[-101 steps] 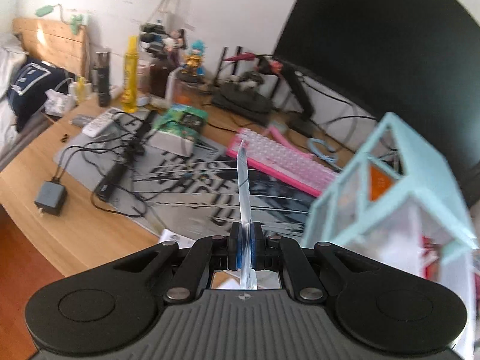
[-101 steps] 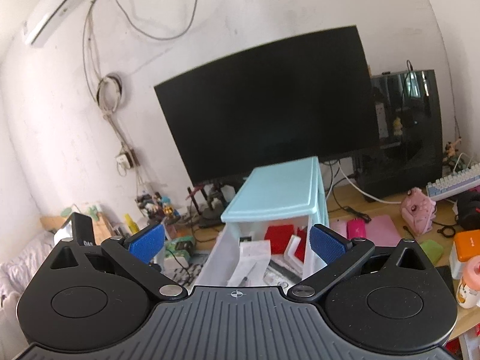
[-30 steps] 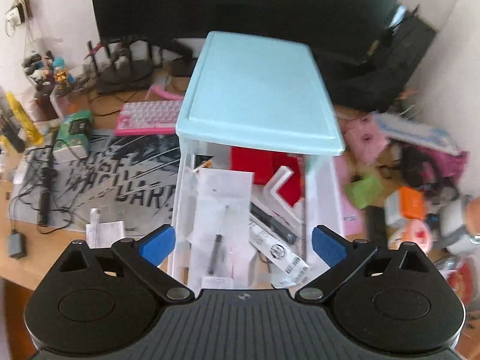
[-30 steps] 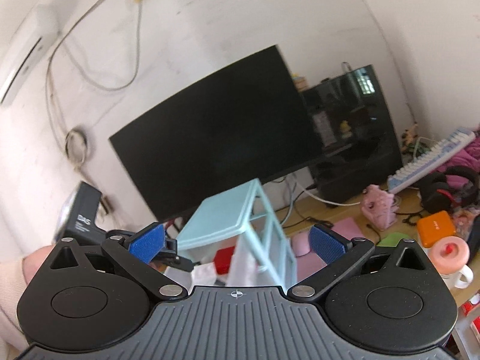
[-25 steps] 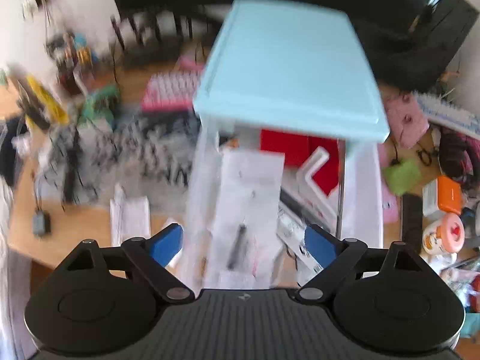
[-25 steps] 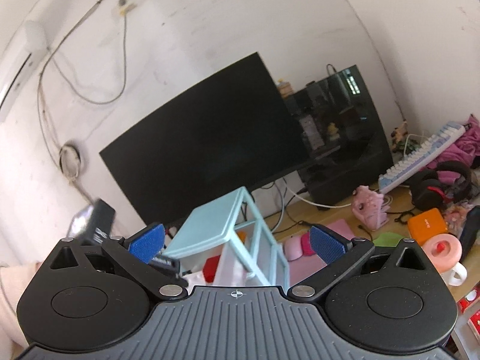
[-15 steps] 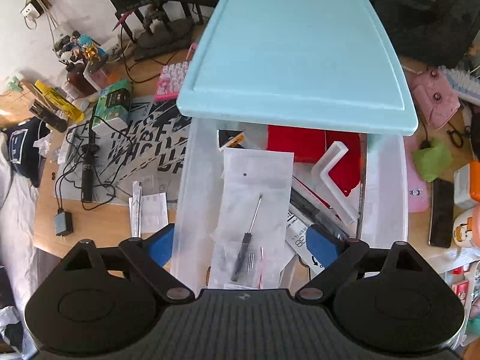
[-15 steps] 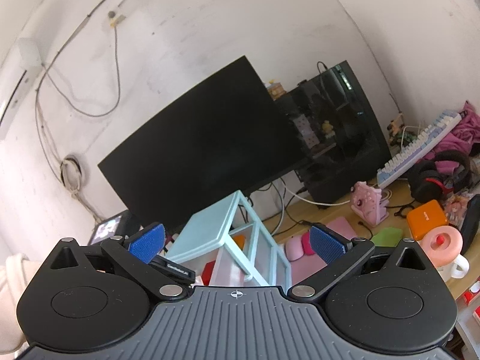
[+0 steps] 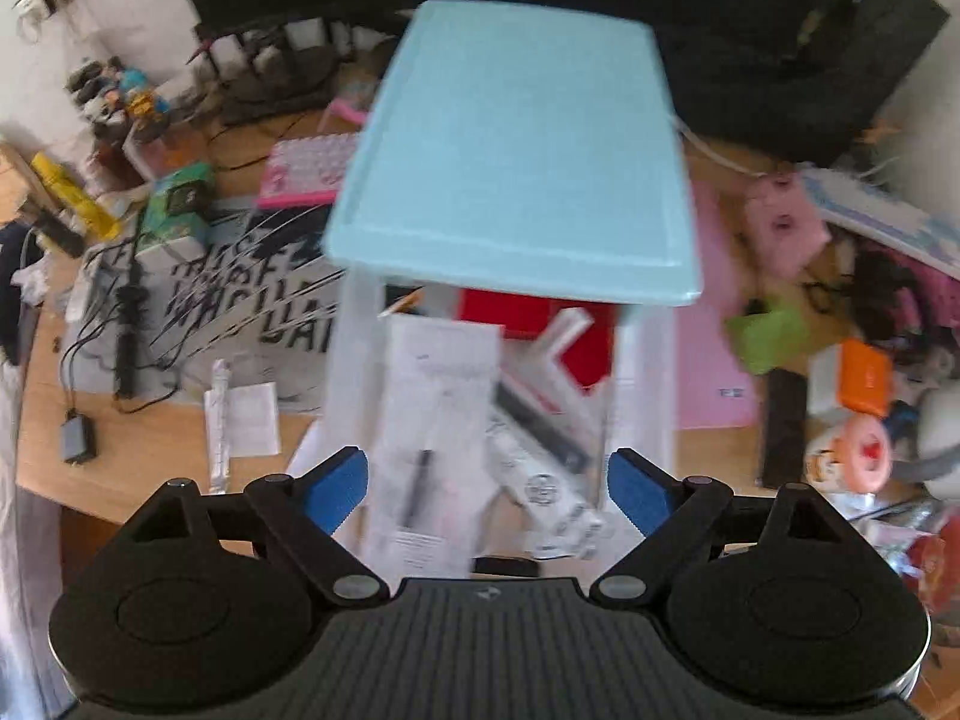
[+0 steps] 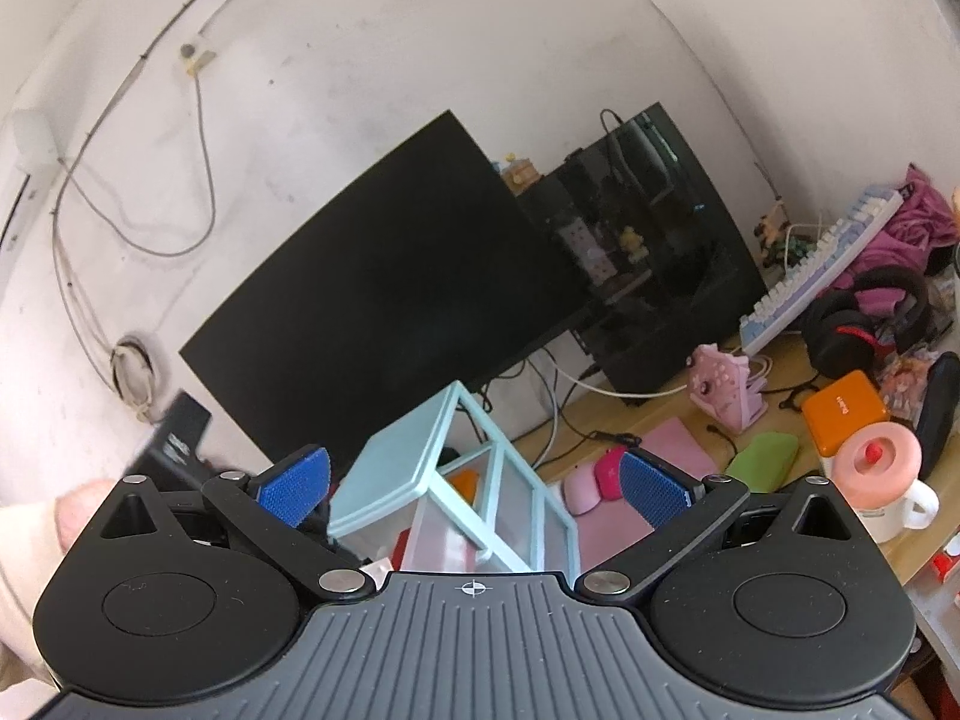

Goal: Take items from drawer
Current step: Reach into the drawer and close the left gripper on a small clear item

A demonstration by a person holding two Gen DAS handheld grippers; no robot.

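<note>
A: The left gripper hangs over the open drawer, jaws wide and empty, with the bagged screwdriver right under them.

B: That bag looks light, thin and slippery. I'd pinch the near edge. The right gripper is wide and empty too, off to the side.

A home desk: big monitor, keyboards, headphones, figurines.
</note>
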